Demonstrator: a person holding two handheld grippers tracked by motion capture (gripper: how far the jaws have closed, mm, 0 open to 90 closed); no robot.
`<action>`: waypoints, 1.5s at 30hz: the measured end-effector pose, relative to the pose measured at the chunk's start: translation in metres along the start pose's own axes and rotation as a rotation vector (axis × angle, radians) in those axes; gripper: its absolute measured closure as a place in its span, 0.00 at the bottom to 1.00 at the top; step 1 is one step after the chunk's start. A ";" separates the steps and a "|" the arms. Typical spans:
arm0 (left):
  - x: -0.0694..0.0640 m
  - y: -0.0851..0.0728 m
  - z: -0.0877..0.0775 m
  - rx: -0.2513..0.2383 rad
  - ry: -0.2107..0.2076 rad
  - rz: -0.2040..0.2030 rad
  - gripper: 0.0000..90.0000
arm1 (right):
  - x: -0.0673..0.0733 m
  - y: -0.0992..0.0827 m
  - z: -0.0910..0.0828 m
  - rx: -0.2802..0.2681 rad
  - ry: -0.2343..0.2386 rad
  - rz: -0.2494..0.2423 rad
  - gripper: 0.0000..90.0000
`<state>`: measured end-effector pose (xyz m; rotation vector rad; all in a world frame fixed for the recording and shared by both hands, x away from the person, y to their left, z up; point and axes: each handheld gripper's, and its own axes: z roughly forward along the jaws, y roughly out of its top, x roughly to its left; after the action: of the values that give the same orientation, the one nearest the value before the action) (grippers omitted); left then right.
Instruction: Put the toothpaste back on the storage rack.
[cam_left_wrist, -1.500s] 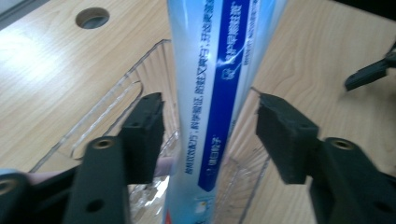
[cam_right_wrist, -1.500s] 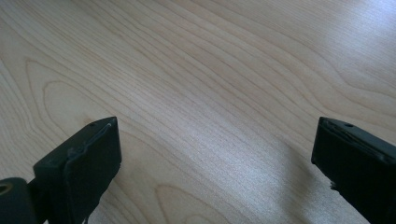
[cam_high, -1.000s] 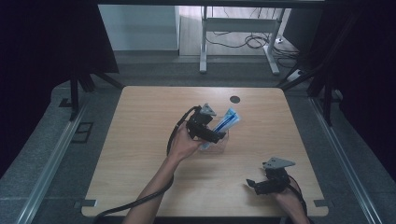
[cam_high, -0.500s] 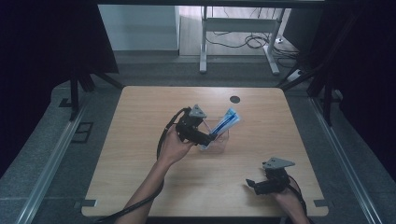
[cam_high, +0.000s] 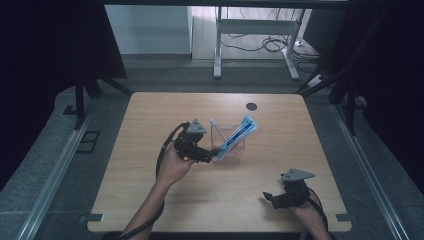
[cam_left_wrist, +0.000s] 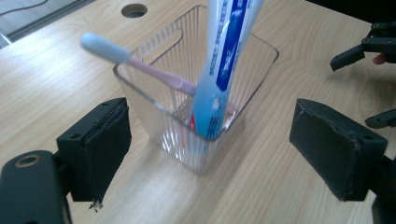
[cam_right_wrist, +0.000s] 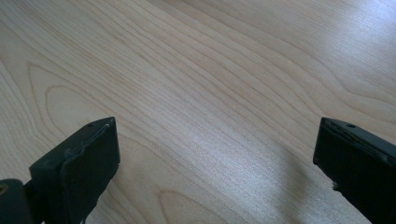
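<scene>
Centrally on the surface stood the clear ribbed cup, holding a toothpaste tube leaning to the right and a pink toothbrush leaning to the far left. The left tongs were released, jaws spread either side of the cup and touching nothing. The right tongs lay released near the right edge, well apart. A clean retreat would probably call for drawing straight back, without brushing the cup or tilting the tube.
</scene>
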<state>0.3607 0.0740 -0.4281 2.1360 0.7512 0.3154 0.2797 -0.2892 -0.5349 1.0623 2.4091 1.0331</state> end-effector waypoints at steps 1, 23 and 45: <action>0.001 -0.003 -0.002 -0.001 0.004 -0.001 0.14 | 0.000 0.000 0.000 0.001 0.000 0.000 0.01; 0.006 -0.061 -0.033 0.008 0.059 -0.028 0.14 | 0.002 0.001 0.001 -0.006 0.004 -0.003 0.00; -0.007 -0.119 -0.028 0.085 0.110 -0.045 0.15 | 0.004 0.001 0.003 -0.001 0.008 -0.005 0.00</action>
<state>0.2941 0.1444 -0.5035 2.1920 0.8884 0.3860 0.2792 -0.2844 -0.5357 1.0530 2.4164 1.0381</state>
